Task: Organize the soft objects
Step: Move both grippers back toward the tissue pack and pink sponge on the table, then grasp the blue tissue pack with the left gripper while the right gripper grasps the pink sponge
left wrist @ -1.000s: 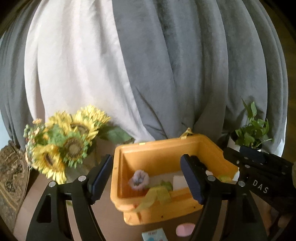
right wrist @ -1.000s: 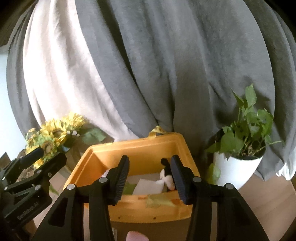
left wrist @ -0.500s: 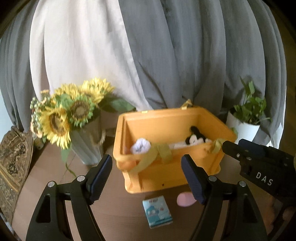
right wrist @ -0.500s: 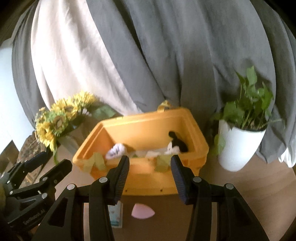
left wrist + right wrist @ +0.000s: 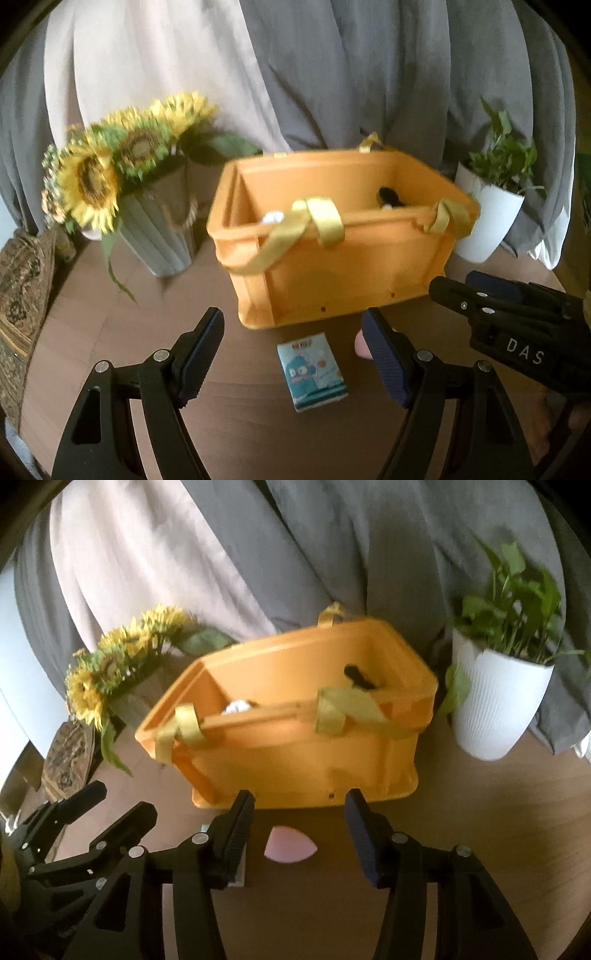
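Observation:
An orange bin (image 5: 354,269) with yellow straps stands on the brown table; it also shows in the right wrist view (image 5: 295,753). Inside it lie a white soft toy (image 5: 272,218) and a black-and-white plush (image 5: 389,195). A blue tissue pack (image 5: 312,371) lies on the table in front of the bin, between the fingers of my open, empty left gripper (image 5: 293,356). A pink soft pad (image 5: 290,847) lies between the fingers of my open, empty right gripper (image 5: 299,830); its edge shows in the left wrist view (image 5: 360,345).
A vase of sunflowers (image 5: 122,173) stands left of the bin, a white potted plant (image 5: 498,705) to its right. Grey and white curtains (image 5: 295,74) hang behind. A patterned mat (image 5: 22,280) lies at the far left.
Both grippers have pulled back and down from over the bin. The table in front, the tissue pack and the pink pad have come into fuller view.

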The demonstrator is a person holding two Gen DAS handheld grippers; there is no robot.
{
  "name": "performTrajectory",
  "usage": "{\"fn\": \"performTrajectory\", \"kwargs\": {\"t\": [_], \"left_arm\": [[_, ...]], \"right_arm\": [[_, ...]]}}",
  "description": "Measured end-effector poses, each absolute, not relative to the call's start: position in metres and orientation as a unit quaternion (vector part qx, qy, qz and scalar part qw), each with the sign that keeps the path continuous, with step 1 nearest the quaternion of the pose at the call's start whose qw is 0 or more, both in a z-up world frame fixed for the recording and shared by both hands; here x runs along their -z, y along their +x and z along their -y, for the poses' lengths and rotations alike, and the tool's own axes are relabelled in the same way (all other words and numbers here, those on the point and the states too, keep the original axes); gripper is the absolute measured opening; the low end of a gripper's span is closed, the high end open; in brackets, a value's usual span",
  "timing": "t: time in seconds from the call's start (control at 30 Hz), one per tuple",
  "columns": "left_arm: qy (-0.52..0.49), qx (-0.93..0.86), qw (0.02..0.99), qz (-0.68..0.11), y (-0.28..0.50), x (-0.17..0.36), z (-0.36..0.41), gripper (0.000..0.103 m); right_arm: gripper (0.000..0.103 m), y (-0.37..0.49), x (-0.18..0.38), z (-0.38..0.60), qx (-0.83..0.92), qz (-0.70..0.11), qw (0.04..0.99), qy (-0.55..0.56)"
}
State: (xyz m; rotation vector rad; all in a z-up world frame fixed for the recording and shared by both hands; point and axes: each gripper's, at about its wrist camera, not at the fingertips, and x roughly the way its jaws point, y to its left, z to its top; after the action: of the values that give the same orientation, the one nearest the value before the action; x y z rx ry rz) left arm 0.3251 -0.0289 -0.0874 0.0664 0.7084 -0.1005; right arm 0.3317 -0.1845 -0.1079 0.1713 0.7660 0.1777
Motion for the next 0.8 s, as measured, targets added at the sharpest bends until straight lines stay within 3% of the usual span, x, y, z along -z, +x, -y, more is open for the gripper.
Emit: {"fn": "performTrajectory", "kwargs": {"t": [0.47, 0.8], "left_arm": [[-0.027, 0.082, 0.884, -0.459, 0.354, 0.141, 0.024, 0.077], [-0.043, 0.079, 0.864, -0.495, 0.366, 0.162, 0.025, 0.077]], "right_arm": [[0.053, 0.357, 0.154, 0.176, -0.116, -0.448, 0.880, 0.105], [0.053, 0.376, 0.178, 0.167, -0.129, -0.479, 0.861, 0.113]]}}
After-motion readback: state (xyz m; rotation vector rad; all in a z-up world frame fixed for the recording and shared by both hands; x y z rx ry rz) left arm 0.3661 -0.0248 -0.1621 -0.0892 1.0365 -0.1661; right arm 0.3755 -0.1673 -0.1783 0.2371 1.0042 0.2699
